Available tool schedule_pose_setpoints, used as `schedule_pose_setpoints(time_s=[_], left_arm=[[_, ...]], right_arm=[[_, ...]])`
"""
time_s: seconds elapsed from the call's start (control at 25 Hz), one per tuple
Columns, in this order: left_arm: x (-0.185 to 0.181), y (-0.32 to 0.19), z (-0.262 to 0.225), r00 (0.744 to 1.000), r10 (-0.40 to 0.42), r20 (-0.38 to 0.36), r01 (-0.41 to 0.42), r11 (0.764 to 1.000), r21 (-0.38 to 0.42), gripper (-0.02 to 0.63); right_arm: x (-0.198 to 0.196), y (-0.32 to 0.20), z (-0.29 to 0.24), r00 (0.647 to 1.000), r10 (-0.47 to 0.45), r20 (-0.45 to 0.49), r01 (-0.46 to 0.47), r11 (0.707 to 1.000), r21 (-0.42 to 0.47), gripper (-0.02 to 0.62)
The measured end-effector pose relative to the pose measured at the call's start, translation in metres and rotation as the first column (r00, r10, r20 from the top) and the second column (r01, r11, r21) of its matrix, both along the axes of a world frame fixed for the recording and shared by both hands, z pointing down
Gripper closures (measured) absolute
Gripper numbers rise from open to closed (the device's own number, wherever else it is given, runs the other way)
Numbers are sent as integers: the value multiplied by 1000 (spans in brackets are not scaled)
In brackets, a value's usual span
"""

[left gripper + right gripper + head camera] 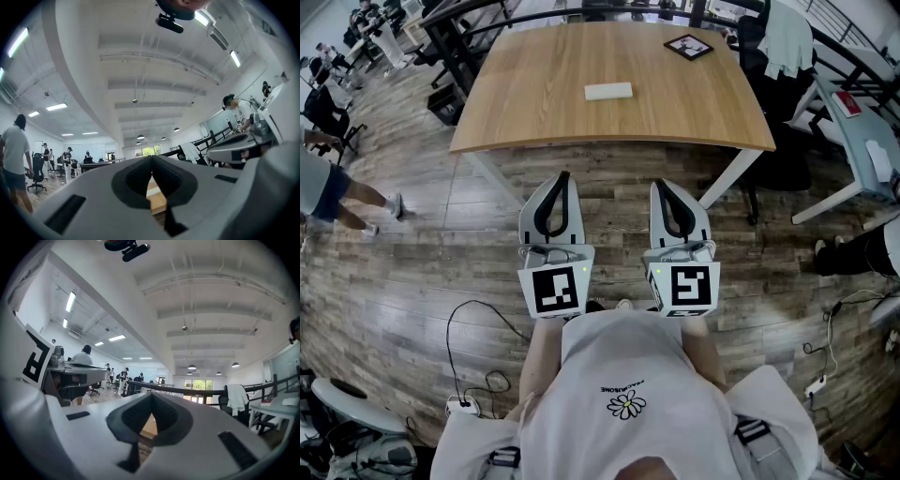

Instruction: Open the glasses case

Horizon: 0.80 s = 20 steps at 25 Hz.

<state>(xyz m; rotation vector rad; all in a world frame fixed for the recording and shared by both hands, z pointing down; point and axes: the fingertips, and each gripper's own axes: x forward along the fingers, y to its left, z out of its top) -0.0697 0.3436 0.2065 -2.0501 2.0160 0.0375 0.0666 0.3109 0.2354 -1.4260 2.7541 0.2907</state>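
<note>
A white oblong glasses case [608, 91] lies flat near the middle of the wooden table [534, 112], shut as far as I can see. My left gripper [562, 177] and right gripper [659, 185] hang side by side over the floor, short of the table's near edge and well away from the case. Both are shut with nothing between the jaws. In the left gripper view the gripper [151, 160] points slightly upward, with a strip of the table [157, 199] showing through the gap below the joined tips. The right gripper [152, 397] looks the same way.
A black-framed square marker card [688, 47] lies at the table's far right. Office chairs and another desk [862, 141] stand to the right, with people and chairs [328, 103] at the left. Cables and a power strip [461, 405] lie on the wooden floor near my feet.
</note>
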Motion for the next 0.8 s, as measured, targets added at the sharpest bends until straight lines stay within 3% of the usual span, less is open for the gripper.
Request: schedule_pose_setpoints(time_s=[0.44, 0.64, 0.8], left_arm=[[-9, -4, 3, 1000, -10, -14, 10, 1000, -11, 589], [-4, -8, 6, 1000, 0, -19, 0, 1000, -25, 589], [5, -7, 9, 999, 18, 30, -16, 999, -41, 589]], right_arm=[[3, -4, 9, 999, 19, -30, -20, 1000, -12, 591], [0, -3, 9, 1000, -22, -2, 22, 999, -23, 589], [4, -6, 16, 1000, -8, 2, 8, 999, -39, 589]])
